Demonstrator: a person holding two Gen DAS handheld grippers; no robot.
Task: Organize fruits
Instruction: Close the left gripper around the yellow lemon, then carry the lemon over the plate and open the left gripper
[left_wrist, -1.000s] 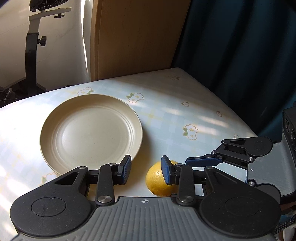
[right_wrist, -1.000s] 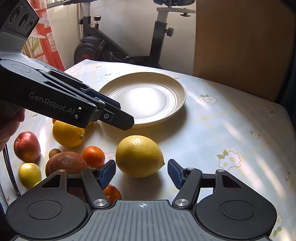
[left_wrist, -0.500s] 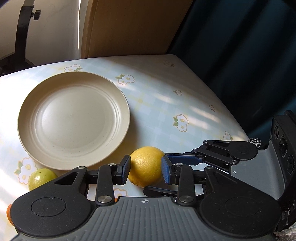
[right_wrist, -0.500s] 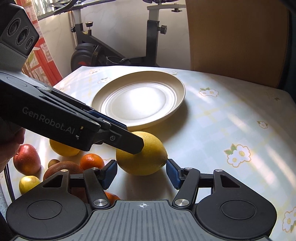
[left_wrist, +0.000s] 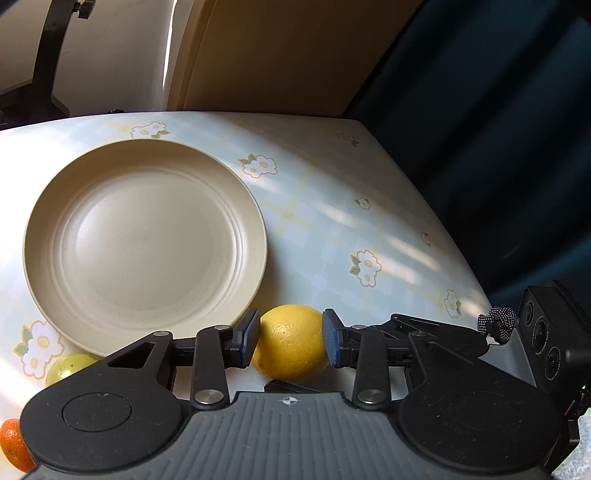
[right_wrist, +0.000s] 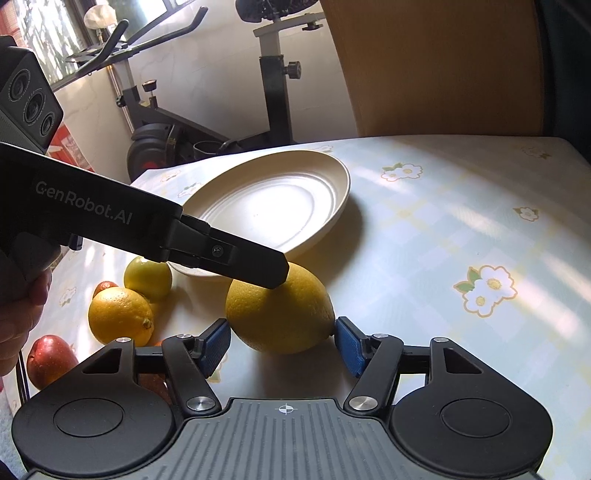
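A large yellow lemon (left_wrist: 291, 341) lies on the flowered tablecloth just in front of an empty cream plate (left_wrist: 144, 240). My left gripper (left_wrist: 290, 341) has both blue pads against the lemon's sides. My right gripper (right_wrist: 282, 345) is open, its pads to either side of the same lemon (right_wrist: 280, 317) with small gaps. The left gripper's finger (right_wrist: 236, 258) lies over the lemon's top in the right wrist view. The plate (right_wrist: 273, 210) sits behind it.
Other fruit lies to the left: a second lemon (right_wrist: 120, 314), a green-yellow fruit (right_wrist: 147, 277), a red apple (right_wrist: 50, 360), a small orange (left_wrist: 14, 450). An exercise bike (right_wrist: 207, 122) and a wooden chair back (right_wrist: 443, 66) stand beyond the table's far edge.
The left gripper moved forward and closed its pads onto the lemon. The right gripper came closer, so the lemon now sits between its open pads.
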